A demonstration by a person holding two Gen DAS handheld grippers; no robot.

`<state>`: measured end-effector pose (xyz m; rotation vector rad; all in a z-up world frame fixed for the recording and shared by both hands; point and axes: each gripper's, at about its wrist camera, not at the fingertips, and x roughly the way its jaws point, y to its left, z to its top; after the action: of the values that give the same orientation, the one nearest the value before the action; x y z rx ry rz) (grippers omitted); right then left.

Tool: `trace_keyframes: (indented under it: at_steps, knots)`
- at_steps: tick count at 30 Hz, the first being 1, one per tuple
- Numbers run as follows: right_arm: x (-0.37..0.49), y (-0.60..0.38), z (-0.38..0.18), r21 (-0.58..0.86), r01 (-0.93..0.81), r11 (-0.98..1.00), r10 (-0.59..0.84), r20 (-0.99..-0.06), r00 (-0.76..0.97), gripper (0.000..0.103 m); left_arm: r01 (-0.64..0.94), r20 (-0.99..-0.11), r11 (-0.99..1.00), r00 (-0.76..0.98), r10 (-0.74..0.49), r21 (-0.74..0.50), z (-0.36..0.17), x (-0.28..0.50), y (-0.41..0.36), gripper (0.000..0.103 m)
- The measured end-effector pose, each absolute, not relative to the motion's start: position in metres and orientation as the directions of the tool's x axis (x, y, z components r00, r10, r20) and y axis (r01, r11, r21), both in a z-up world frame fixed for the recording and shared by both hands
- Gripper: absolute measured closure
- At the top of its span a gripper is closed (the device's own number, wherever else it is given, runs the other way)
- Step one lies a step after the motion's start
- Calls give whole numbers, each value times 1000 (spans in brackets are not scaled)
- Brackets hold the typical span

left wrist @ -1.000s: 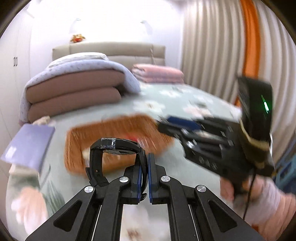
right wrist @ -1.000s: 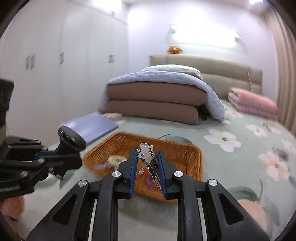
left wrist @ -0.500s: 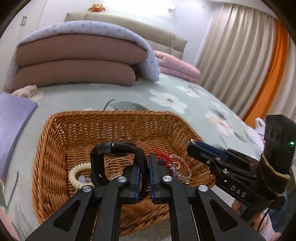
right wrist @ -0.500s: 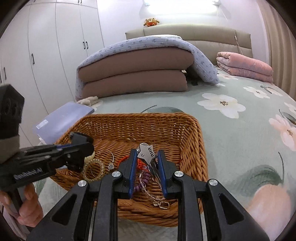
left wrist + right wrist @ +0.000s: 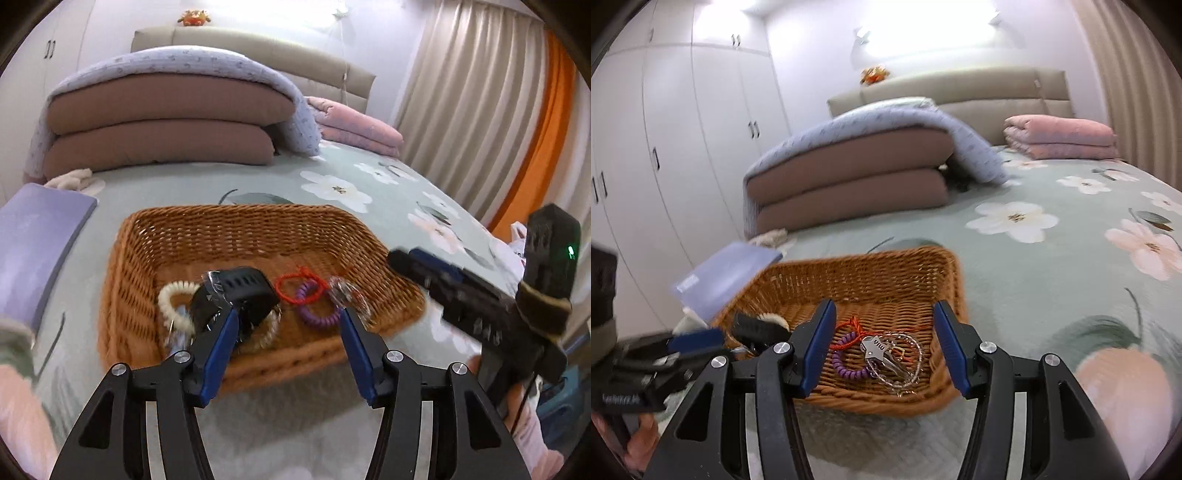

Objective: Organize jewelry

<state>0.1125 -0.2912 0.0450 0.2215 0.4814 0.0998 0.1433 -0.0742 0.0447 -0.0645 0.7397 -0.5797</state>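
— While I hold both tools low over the near rim of the wicker basket (image 5: pixel 140 236), how do my jaws look to you?

— Your left gripper (image 5: pixel 288 317) has its blue pads spread wide with nothing between them, pointing forward and slightly down into the basket. The black watch (image 5: pixel 236 295) lies inside, just ahead of the left pad (touching or not, I cannot tell).

— And my right gripper (image 5: pixel 884 314)?

— Spread wide too, nothing held. In its view the silver key bunch (image 5: pixel 882 350) lies on the basket floor between the pads, beside the purple coil bracelet (image 5: pixel 846 363) and the red cord bracelet (image 5: pixel 849 328).

— I see the cream coil bracelet (image 5: pixel 173 302) left of the watch from my left camera.

— Yes, all in the basket, which sits on the floral bedspread (image 5: pixel 1052 251). Your right tool appears blurred at that view's right edge.
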Motion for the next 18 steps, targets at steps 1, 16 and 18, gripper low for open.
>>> trace_keyframes:
  at_steps: [1, 16, 18]
  knots:
    - [104, -293, 48, 249, -38, 968, 148, -441, 885, 44, 478, -610, 843, 598, -519, -249, 48, 133, -71, 44]
    - [-51, -244, 42, 243, -42, 969, 139, -399, 907, 27, 324, -471, 894, 765, -440, -310, 41, -27, -14, 41]
    - [-63, -230, 47, 174, -14, 985, 78, -364, 928, 23, 259, -426, 937, 839, -338, -233, 40, -47, -15, 29]
